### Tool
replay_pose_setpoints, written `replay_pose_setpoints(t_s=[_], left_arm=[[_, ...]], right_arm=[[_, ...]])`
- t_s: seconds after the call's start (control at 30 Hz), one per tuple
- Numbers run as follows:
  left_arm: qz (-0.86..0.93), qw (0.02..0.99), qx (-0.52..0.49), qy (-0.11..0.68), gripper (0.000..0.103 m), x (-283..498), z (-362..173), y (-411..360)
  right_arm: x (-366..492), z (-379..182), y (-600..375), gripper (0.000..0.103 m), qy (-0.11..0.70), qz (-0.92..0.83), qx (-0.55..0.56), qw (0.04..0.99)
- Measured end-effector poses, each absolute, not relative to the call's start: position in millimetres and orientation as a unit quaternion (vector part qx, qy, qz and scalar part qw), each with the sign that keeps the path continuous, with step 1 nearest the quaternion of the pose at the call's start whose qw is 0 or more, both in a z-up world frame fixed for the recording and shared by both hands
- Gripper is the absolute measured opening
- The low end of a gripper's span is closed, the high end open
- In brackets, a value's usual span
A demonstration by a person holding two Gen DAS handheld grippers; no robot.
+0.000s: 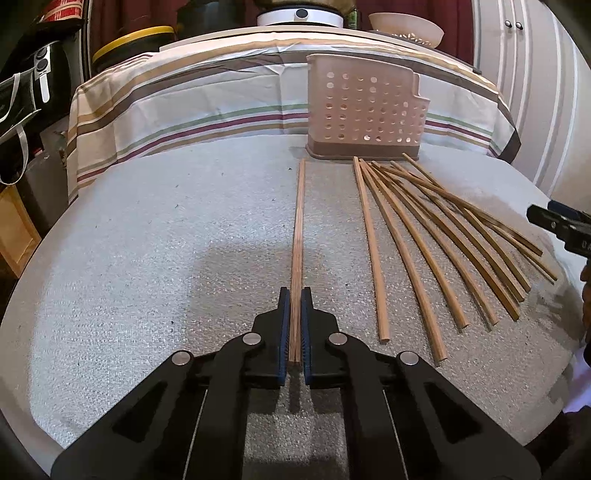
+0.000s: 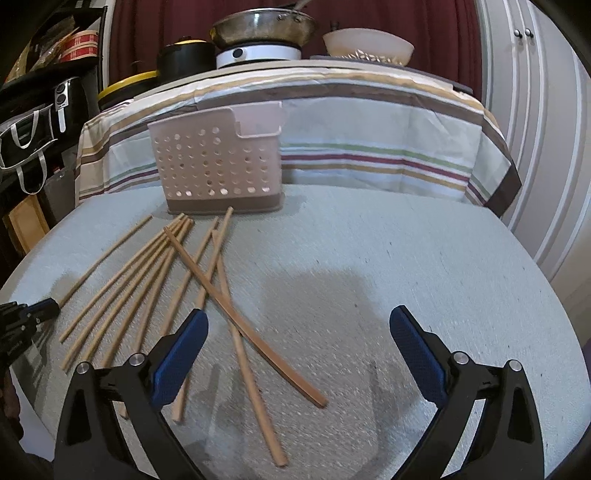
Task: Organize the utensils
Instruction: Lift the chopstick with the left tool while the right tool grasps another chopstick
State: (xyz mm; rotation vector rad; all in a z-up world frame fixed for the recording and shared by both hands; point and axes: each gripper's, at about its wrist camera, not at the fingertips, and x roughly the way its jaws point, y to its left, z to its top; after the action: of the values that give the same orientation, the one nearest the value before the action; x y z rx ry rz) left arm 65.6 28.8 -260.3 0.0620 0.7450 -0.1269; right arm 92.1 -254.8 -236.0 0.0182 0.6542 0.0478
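My left gripper (image 1: 294,295) is shut on one wooden chopstick (image 1: 298,236) that points straight ahead toward the pink perforated utensil holder (image 1: 364,110). Several more chopsticks (image 1: 436,236) lie fanned out on the grey mat to its right. In the right wrist view my right gripper (image 2: 299,325) is open and empty, hovering above the near ends of the fanned chopsticks (image 2: 207,288). The holder (image 2: 218,162) stands upright at the back left there. The left gripper (image 2: 33,314) shows at the left edge, and the right gripper (image 1: 561,225) shows at the right edge of the left wrist view.
A grey foam mat (image 1: 147,258) covers the round table. Behind it a striped cloth (image 2: 388,147) drapes a higher surface with a pan (image 2: 264,22) and a bowl (image 2: 369,44). White cabinet doors (image 2: 535,110) stand at right, bags and shelves (image 1: 22,92) at left.
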Motion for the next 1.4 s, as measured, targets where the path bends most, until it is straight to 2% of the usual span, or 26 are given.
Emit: replay_pose_setpoints(t_s=[0.03,0.1,0.23,0.4,0.57,0.63,0.67,0.8,0.97,1.07,1.23,1.4], left_arm=[[-0.061,0.929,0.029,0.364,0.006,66,-260,29],[-0.06,0.929,0.028,0.365,0.006,67,-260,29],[-0.058,0.928,0.027,0.367,0.006,68,-261,29],[-0.056,0.927,0.026,0.369,0.006,69,-261,29],[-0.055,0.926,0.024,0.371,0.006,70,-261,28],[-0.055,0.927,0.023,0.371,0.006,70,-261,28],[-0.054,0.927,0.023,0.371,0.006,70,-261,28],[-0.054,0.927,0.023,0.371,0.006,70,-261,29],[-0.053,0.927,0.021,0.371,0.006,70,-262,29],[-0.052,0.927,0.02,0.371,0.006,69,-262,29],[-0.05,0.928,0.018,0.369,0.006,69,-263,30],[-0.046,0.93,0.019,0.363,0.006,68,-263,29]], right_arm=[[91,-238,-256,0.086,0.325,0.024,0.008,0.945],[90,-241,-258,0.061,0.333,0.03,0.008,0.942],[88,-249,-265,0.056,0.347,0.035,0.01,0.937],[83,-254,-267,0.043,0.357,0.044,0.003,0.933],[86,-261,-263,0.042,0.382,0.061,-0.007,0.922],[86,-262,-261,0.032,0.384,0.066,-0.011,0.921],[84,-262,-260,0.02,0.383,0.074,-0.011,0.921],[79,-261,-253,0.01,0.383,0.085,-0.027,0.919],[70,-260,-250,0.008,0.382,0.091,-0.029,0.919],[70,-262,-253,0.013,0.374,0.077,-0.025,0.924],[68,-264,-252,0.014,0.362,0.077,-0.023,0.929],[66,-264,-255,0.008,0.355,0.083,-0.007,0.931]])
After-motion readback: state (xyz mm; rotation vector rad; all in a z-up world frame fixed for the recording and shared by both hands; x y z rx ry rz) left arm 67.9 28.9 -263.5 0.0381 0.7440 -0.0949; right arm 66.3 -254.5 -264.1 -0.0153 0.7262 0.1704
